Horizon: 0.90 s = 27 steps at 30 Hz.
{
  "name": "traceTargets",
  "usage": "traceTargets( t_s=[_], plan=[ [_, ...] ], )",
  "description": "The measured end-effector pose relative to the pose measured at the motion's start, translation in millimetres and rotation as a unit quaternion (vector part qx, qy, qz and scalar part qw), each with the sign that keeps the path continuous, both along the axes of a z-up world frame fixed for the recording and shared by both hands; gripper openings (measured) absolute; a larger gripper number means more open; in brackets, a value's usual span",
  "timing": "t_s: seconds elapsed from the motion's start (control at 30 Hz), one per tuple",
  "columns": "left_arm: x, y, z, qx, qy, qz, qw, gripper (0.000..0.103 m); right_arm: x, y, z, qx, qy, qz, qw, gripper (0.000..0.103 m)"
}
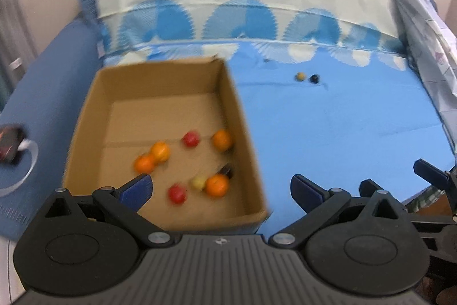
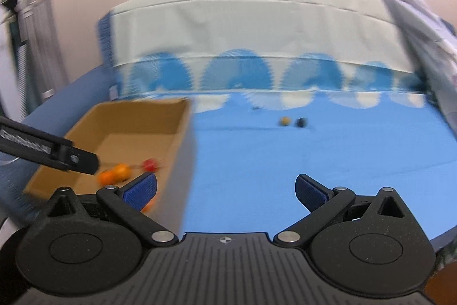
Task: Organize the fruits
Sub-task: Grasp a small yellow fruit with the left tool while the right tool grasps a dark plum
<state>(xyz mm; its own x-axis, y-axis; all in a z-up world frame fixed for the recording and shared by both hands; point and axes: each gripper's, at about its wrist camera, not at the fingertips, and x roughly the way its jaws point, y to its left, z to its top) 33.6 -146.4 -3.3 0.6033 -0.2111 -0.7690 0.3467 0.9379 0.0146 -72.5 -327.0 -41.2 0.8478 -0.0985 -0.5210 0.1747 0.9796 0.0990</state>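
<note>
Both my hand-held grippers, left [image 1: 221, 189] and right [image 2: 225, 190], gape empty. Remaining tan fruit [image 2: 284, 121] and dark fruit [image 2: 300, 122] lie on bed, ahead-right, nearer right; box [image 1: 245, 116] sits left.

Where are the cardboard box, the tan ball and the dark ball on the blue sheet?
cardboard box [image 1: 162, 85]: left wrist view, on its inner back wall.
tan ball [image 1: 300, 76]: left wrist view, on its middle.
dark ball [image 1: 314, 79]: left wrist view, on its middle.
</note>
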Motion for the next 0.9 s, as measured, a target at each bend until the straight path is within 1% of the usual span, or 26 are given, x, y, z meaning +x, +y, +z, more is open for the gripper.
traceTargets(
  t_s=[0.1, 0.2, 0.27, 0.33, 0.4, 0.5, 0.6, 0.7, 0.73, 0.83, 0.87, 0.9],
  plan=[
    [33.6, -39.9, 3.2, -0.002, -0.006, -0.019, 0.9998, 0.103, 22.9, -40.2, -6.2, -0.013, -0.007, -0.035, 0.999, 0.102],
    [77.8, -84.6, -1.3, -0.014, -0.006, -0.038, 0.9992, 0.103, 54.9, -79.6, -15.5, -0.031, -0.012, -0.062, 0.998, 0.102],
    [112.1, -118.6, -11.9, -0.013, -0.013, -0.049, 0.9987, 0.103, 84.3, -107.5, -26.4, -0.047, -0.014, -0.073, 0.996, 0.102],
    [151.1, -154.9, -28.7, -0.01, -0.006, -0.066, 0.9977, 0.103, 118.9, -135.2, -43.7, -0.062, -0.012, -0.08, 0.995, 0.102],
    [188.0, -188.2, -48.8, -0.009, 0.009, -0.084, 0.9964, 0.103, 153.9, -162.7, -65.7, -0.067, -0.008, -0.073, 0.995, 0.102],
    [239.6, -234.4, -84.6, -0.013, 0.026, -0.095, 0.995, 0.103, 209.9, -192.5, -100.7, -0.077, 0.009, -0.056, 0.995, 0.102],
    [286.8, -272.4, -128.0, -0.008, 0.053, -0.103, 0.9932, 0.103, 262.7, -215.7, -139.4, -0.084, 0.03, -0.037, 0.995, 0.102],
    [324.9, -299.4, -168.0, 0.005, 0.078, -0.108, 0.991, 0.102, 302.8, -226.5, -170.4, -0.086, 0.04, -0.009, 0.995, 0.102],
    [334.7, -304.3, -177.2, 0.008, 0.082, -0.11, 0.9905, 0.102, 313.7, -228.3, -178.6, -0.086, 0.041, 0.0, 0.995, 0.102],
    [356.2, -316.9, -196.8, 0.008, 0.09, -0.118, 0.9889, 0.099, 338.2, -231.0, -195.9, -0.082, 0.038, 0.026, 0.996, 0.101],
    [361.6, -319.8, -201.2, 0.008, 0.094, -0.121, 0.9882, 0.098, 344.8, -232.2, -200.3, -0.081, 0.035, 0.035, 0.995, 0.098],
    [366.0, -322.4, -206.2, 0.01, 0.097, -0.125, 0.9874, 0.095, 349.8, -233.0, -203.5, -0.081, 0.035, 0.042, 0.995, 0.098]
  ],
)
